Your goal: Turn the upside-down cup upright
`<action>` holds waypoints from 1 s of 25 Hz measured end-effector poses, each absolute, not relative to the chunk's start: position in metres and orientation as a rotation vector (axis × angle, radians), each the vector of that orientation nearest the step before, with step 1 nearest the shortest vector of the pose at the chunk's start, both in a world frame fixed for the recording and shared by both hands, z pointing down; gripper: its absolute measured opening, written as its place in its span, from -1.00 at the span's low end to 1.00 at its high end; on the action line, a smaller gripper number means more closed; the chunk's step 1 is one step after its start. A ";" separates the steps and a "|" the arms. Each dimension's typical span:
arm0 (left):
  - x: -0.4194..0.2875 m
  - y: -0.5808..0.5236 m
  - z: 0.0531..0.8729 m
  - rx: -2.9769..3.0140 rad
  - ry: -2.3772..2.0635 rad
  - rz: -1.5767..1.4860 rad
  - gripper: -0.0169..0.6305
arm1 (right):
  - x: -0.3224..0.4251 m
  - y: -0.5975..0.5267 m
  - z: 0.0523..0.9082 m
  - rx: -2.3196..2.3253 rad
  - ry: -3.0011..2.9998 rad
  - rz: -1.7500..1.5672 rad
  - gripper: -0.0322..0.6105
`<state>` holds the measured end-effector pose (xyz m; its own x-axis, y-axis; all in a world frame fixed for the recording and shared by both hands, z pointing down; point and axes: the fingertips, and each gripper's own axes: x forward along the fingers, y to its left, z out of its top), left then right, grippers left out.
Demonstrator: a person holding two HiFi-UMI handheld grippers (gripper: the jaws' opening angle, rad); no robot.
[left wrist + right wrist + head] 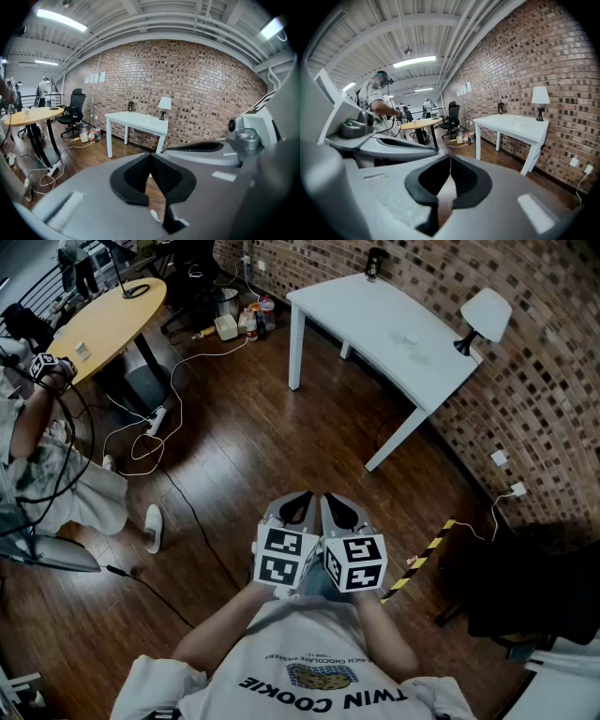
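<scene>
Open floor [244,427] ahead; white table [394,334] beyond; cables [150,427] cross its left.

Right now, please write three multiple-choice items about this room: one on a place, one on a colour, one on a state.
1. Where is the white-shaded lamp relative to the white rectangular table? A on it; B under it; C hanging above it.
2. The swivel office chair is: A red; B black; C white.
3. The jaws of the left gripper and the right gripper are: A wide open; B shut on a cup; C shut, empty.
Answers: 1 A, its base stands on the tabletop; 2 B, seat and back look black; 3 C, the pads meet with nothing between.
</scene>
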<state>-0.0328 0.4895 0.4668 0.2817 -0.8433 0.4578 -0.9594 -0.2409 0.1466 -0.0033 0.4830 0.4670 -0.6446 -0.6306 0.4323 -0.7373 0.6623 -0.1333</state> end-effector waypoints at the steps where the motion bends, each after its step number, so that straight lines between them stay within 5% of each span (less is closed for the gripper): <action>1: -0.032 0.481 0.468 2.163 -1.623 0.407 -0.94 | -0.003 0.474 0.469 1.084 -2.531 0.429 -0.89; 25: 0.007 0.192 0.476 2.136 -1.634 0.505 -0.94 | 0.037 0.181 0.470 1.085 -2.572 0.504 -0.89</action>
